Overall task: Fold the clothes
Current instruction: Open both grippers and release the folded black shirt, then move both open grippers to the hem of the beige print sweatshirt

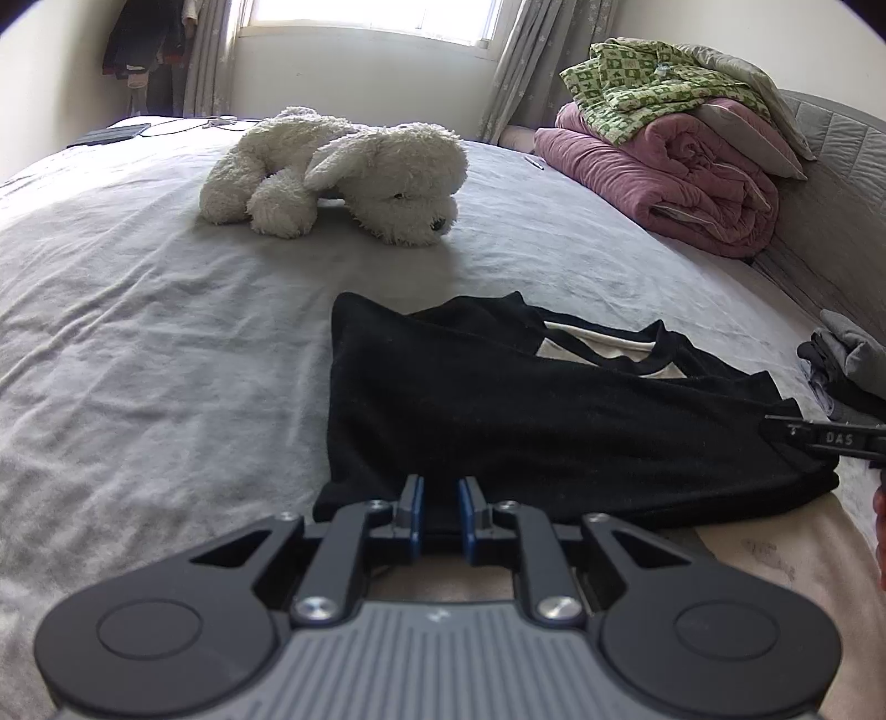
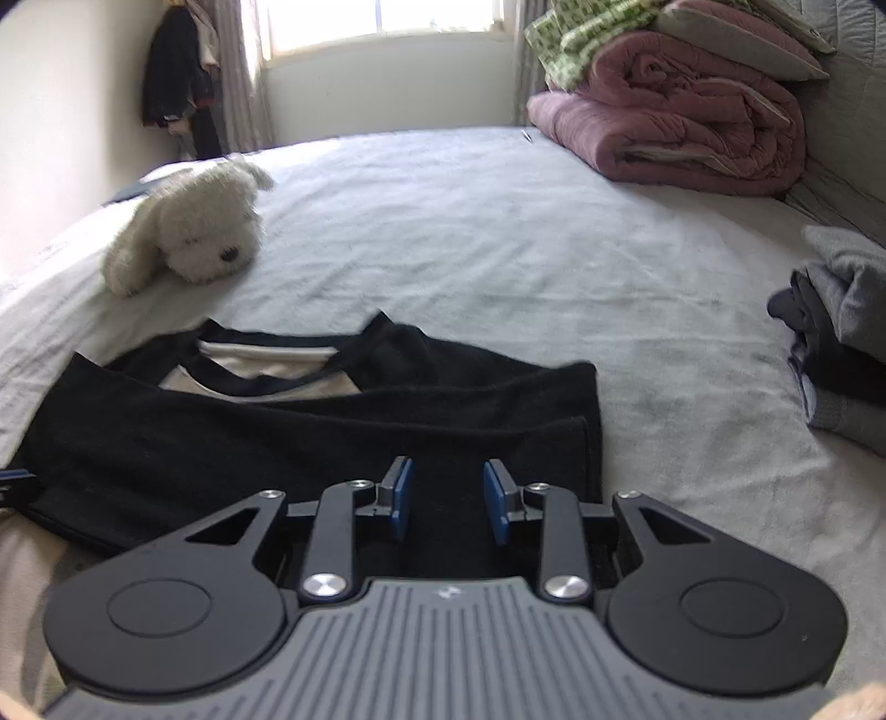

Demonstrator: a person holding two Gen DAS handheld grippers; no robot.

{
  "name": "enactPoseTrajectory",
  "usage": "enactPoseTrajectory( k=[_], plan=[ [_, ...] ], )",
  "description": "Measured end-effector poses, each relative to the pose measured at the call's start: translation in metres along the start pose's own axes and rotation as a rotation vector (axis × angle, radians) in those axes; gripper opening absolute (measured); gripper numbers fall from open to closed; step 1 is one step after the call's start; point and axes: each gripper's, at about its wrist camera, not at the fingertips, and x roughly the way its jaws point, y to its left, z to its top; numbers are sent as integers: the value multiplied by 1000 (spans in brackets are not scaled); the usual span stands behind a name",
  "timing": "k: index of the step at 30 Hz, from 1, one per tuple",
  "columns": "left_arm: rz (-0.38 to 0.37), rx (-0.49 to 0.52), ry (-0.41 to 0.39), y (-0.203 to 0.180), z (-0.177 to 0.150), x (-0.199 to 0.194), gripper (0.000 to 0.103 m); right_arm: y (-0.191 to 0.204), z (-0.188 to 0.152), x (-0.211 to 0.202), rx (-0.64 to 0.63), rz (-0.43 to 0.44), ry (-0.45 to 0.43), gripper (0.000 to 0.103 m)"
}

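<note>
The black shirt [image 1: 526,410] lies half-folded at lower centre on the bed [image 1: 166,332], apparently laid flat for its next fold. The left gripper [image 1: 441,498], angled downward, pinches the near hem between narrowly spaced pads. The right gripper [image 2: 448,498], likewise angled down, hangs over the shirt's right end, jaws parted, gripping nothing.

Left gripper [image 1: 441,501] jaws narrow; right gripper [image 2: 447,498] jaws parted.

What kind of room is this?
A bedroom, most likely: a wide bed with a plush dog on it, rolled quilts against the headboard, and a curtained window.
</note>
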Motion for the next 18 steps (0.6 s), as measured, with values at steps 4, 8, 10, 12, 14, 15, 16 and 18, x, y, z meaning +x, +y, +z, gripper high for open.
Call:
enactPoseTrajectory(
  k=[4, 8, 10, 12, 14, 15, 16, 18],
  plan=[
    [-16, -45, -19, 3, 5, -8, 15, -15, 1, -9, 60, 10, -4, 30],
    [-44, -89, -79, 6, 11, -16, 19, -11, 2, -30, 37, 20, -31, 37],
    [-73, -142, -99, 12, 16, -14, 19, -11, 3, -33, 34, 23, -30, 37],
    [-68, -138, -122, 13, 23, -10, 19, -12, 5, -33, 30, 17, -31, 37],
    [-44, -93, -125, 13, 32, 1, 19, -13, 6, -32, 29, 16, -32, 37],
    [-31, -68, -124, 13, 37, 7, 19, -13, 6, -31, 27, 19, -32, 37],
    [-14, -61, -117, 15, 41, 14, 19, -15, 5, -29, 27, 22, -29, 37],
    [28, -78, -93, 23, 48, 31, 19, -19, 2, -21, 37, 23, -12, 38]
  ],
)
